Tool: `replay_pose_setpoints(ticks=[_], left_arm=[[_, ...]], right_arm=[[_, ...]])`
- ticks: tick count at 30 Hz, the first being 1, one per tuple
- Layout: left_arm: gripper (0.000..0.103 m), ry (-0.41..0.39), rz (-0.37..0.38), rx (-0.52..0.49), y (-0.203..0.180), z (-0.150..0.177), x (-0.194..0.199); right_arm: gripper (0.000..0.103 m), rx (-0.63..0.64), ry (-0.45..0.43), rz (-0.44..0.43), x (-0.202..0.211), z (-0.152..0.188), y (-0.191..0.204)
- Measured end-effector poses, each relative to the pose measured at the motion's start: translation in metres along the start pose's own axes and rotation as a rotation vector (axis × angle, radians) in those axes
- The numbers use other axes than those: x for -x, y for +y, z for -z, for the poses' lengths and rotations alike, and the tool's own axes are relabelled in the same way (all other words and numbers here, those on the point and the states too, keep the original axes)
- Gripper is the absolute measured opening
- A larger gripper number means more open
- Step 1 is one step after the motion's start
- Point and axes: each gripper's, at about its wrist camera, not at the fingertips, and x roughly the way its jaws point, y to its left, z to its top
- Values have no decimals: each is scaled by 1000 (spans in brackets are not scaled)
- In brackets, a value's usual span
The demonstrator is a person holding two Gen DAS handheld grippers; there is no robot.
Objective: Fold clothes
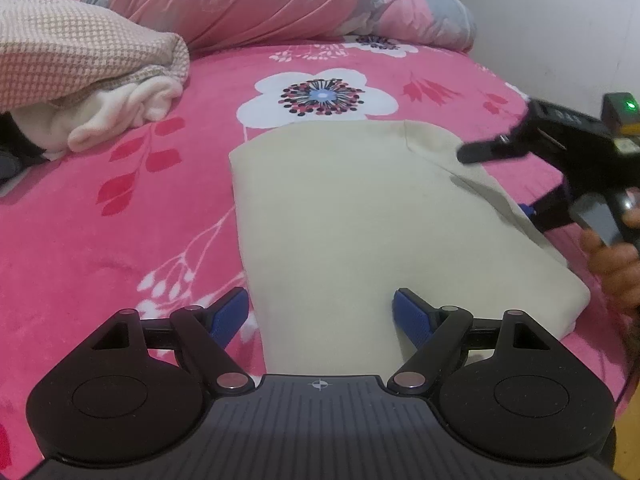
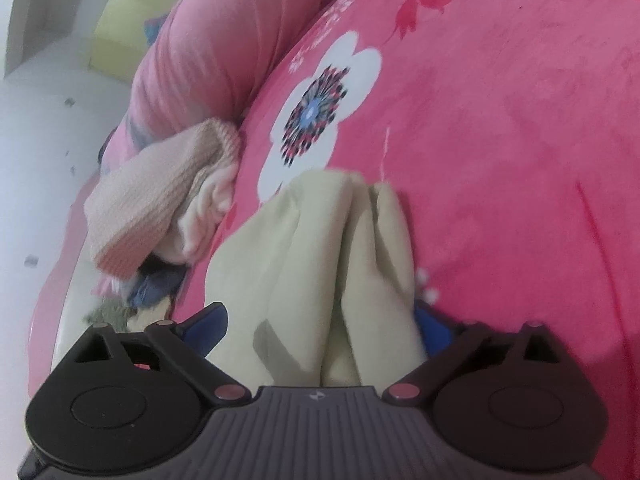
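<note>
Left wrist view: cream garment (image 1: pixel 340 216) folded into a flat oblong on the pink floral bedsheet (image 1: pixel 100 240), one short end near the bed's front edge, the other reaching to the big white flower print. Left gripper (image 1: pixel 320 314) low over that near end, blue fingertips (image 1: pixel 412 314) spread wide, the left one just beside the garment's left edge, the right one over the cloth, nothing pinched. Right gripper (image 1: pixel 500 184) at the garment's right edge, carried by a hand (image 1: pixel 616 256), its jaws apart with one black finger above the cloth and the other low beside it. Checked pink-and-white blanket (image 1: pixel 76 60) heaped toward the bed's far left corner, pink quilt (image 1: pixel 248 0) rolled along the far edge. Right wrist view: right gripper (image 2: pixel 320 328) with jaws spread wide, the cream garment (image 2: pixel 320 248) lying in soft ridges between them; right pad mostly hidden behind the cloth, so contact cannot be told; no squeeze visible. Checked blanket (image 2: pixel 148 204) just beyond the garment, by the bed's edge.
</note>
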Motion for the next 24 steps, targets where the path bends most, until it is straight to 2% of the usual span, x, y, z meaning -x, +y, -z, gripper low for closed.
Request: replay_pose_setpoints(ticks=[8, 12, 15, 24], left_arm=[[81, -6, 2, -8, -1, 1, -2], [81, -11, 27, 0, 3, 2, -2], [81, -7, 102, 49, 16, 2, -5], [83, 21, 325, 221, 61, 1, -21]], right_arm=[[96, 74, 80, -43, 9, 30, 9], [96, 43, 60, -80, 1, 19, 4], [96, 29, 45, -119, -8, 9, -1], [89, 156, 68, -149, -4, 21, -1]])
